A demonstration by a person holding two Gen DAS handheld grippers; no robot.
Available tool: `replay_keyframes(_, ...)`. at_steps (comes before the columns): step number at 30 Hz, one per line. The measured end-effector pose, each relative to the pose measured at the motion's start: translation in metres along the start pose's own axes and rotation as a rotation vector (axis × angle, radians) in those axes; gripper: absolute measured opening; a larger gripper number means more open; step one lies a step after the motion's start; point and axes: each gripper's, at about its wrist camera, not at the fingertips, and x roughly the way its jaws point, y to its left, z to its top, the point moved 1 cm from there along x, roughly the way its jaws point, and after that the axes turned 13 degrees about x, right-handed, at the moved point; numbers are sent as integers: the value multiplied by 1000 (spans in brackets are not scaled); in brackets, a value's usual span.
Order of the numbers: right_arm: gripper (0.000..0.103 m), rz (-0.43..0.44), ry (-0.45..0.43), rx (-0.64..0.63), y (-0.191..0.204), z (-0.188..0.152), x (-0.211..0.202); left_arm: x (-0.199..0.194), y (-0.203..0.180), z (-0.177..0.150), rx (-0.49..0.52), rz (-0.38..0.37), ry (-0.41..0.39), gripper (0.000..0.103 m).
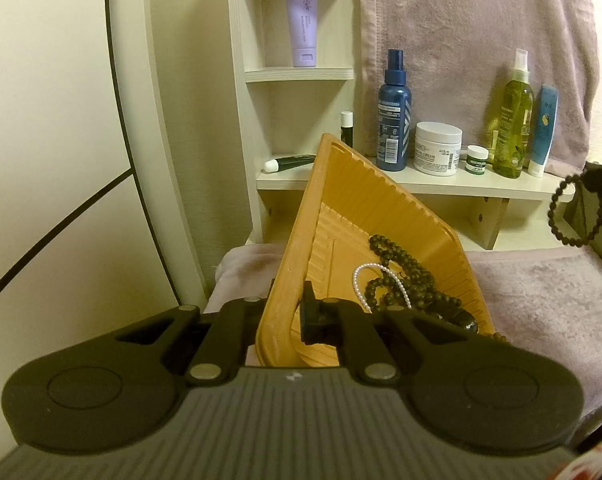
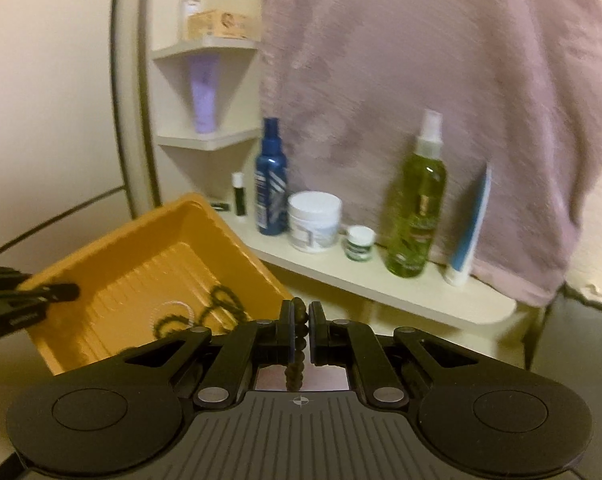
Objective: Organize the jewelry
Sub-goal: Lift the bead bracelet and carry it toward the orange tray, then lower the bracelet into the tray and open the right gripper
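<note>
We've got the left gripper (image 1: 287,312) clamped on the rim of the tilted orange tray (image 1: 381,200), dark beads (image 1: 405,276) and pearl strand (image 1: 377,280) inside; right gripper (image 2: 301,330) pinches a dark bead bracelet (image 2: 297,336) just beside it.

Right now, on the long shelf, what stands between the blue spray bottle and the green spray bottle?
Between the blue spray bottle and the green spray bottle stand a large white cream jar and a small green-labelled jar; both wrist views show this.
</note>
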Motion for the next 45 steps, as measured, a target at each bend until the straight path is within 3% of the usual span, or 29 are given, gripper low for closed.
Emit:
replay_keyframes(22,7,206,107,-29,56,21,38,1,1,-3,-3,-6,1,6)
replay_keyframes(36,7,274,206,24,73,14,70,3,3,-4,-8,-6,3,6)
replay_keyframes(45,7,263,265,48,71,6,87,4,5,-5,-12,-9,3,6)
